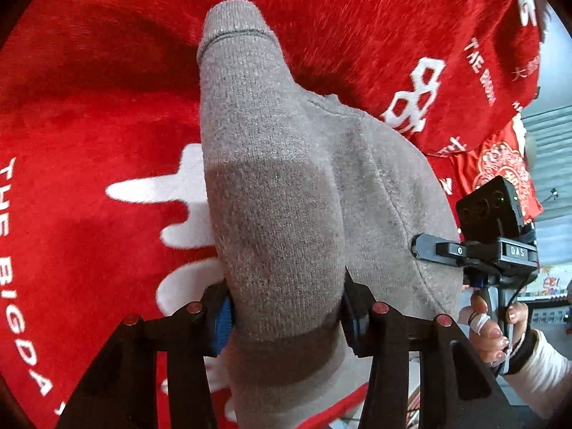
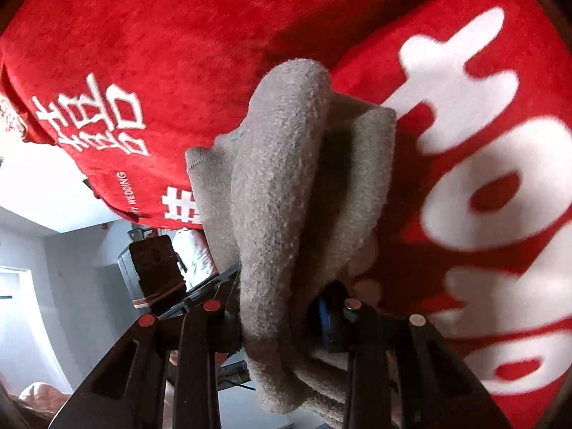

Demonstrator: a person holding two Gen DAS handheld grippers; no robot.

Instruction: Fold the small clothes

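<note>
Grey knit garment (image 1: 286,193) is pinched by both grippers and hangs over a red plush cloth (image 1: 89,114) with white lettering. Left gripper (image 1: 286,318) is clamped on one part of it, with fabric bunched between the blue-padded fingers (image 1: 223,325) and a ribbed cuff end (image 1: 232,25) pointing away from the camera. Right gripper (image 2: 286,325) is clamped on another part of the same garment (image 2: 286,186), where the fabric is folded into thick layers between its fingers. From the left wrist view, the right gripper's black body (image 1: 497,246) sits at the garment's right edge, held by a hand (image 1: 493,329) in a white sleeve. Can't tell whether the garment's lower edge touches the cloth. No earlier frame given, so nothing on jaw motion.
</note>
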